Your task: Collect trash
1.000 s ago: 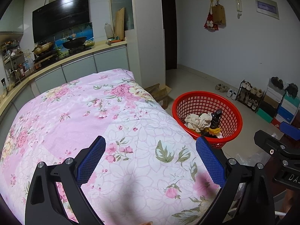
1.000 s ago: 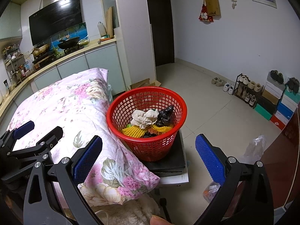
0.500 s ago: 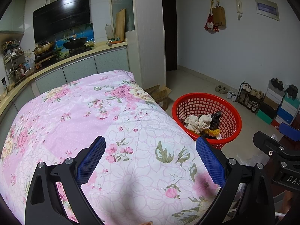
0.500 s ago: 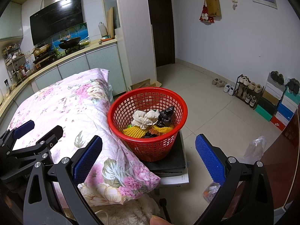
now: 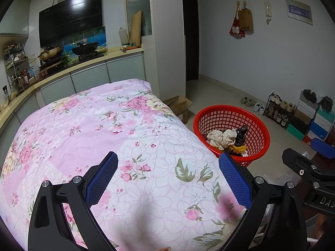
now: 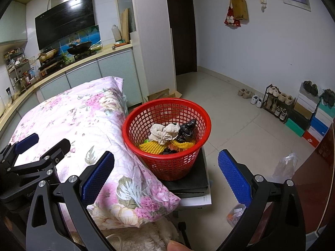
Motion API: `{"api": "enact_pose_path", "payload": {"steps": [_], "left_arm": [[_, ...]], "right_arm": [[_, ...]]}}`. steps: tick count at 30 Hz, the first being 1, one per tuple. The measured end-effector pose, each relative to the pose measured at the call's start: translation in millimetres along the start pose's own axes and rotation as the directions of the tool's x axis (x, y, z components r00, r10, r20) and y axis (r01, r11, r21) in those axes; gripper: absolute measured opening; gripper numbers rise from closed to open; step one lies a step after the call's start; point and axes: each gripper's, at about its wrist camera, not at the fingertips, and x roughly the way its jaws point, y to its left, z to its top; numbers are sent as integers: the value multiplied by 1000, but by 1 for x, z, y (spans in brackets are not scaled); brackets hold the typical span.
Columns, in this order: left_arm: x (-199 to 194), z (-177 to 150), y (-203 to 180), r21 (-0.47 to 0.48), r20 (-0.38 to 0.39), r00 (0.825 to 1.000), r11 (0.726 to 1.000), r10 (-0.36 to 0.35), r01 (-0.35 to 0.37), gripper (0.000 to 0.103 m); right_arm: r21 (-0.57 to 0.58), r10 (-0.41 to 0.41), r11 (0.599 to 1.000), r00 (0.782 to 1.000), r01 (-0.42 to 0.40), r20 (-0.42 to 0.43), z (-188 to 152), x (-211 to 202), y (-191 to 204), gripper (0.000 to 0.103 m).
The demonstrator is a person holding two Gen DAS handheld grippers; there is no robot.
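A red mesh basket [image 6: 134, 125] stands on a dark flat stool beside the floral-covered table; it holds crumpled beige paper [image 6: 164, 132], a black bag [image 6: 187, 128] and yellow foam netting [image 6: 150, 147]. The same red mesh basket [image 5: 261, 129] shows at right in the left wrist view. My right gripper [image 6: 166, 175] is open and empty, hanging in front of and below the basket. My left gripper [image 5: 167, 179] is open and empty over the pink floral cloth [image 5: 94, 125], left of the basket. Each gripper appears in the other's view.
A kitchen counter [image 5: 88, 62] with woks runs behind the table. Cardboard [image 6: 163, 94] lies by a white pillar. Shoes and a shoe rack [image 6: 278, 102] with stacked boxes line the right wall. A clear plastic bag [image 6: 286, 165] lies on the tiled floor at right.
Both views have shifted only slightly; the basket sits a touch higher in the right wrist view. Both grippers stay open and empty.
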Motion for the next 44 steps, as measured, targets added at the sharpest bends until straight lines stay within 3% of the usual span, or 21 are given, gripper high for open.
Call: {"api": "enact_pose_path", "payload": {"steps": [27, 34, 40, 44], "left_arm": [[-2, 1, 0, 3, 4, 1000, 1000, -5, 5, 94], [-12, -1, 1, 10, 43, 999, 1000, -16, 15, 94], [-13, -4, 33, -63, 7, 1000, 998, -11, 12, 94], [-19, -12, 74, -117, -12, 998, 991, 69, -70, 94]], "right_arm": [[-1, -2, 1000, 1000, 2, 0, -1, 0, 1, 96], [5, -5, 1000, 1000, 5, -4, 2, -1, -1, 96], [-8, 4, 1000, 1000, -4, -15, 2, 4, 3, 96], [-64, 75, 995, 996, -78, -51, -7, 14, 35, 96]]}}
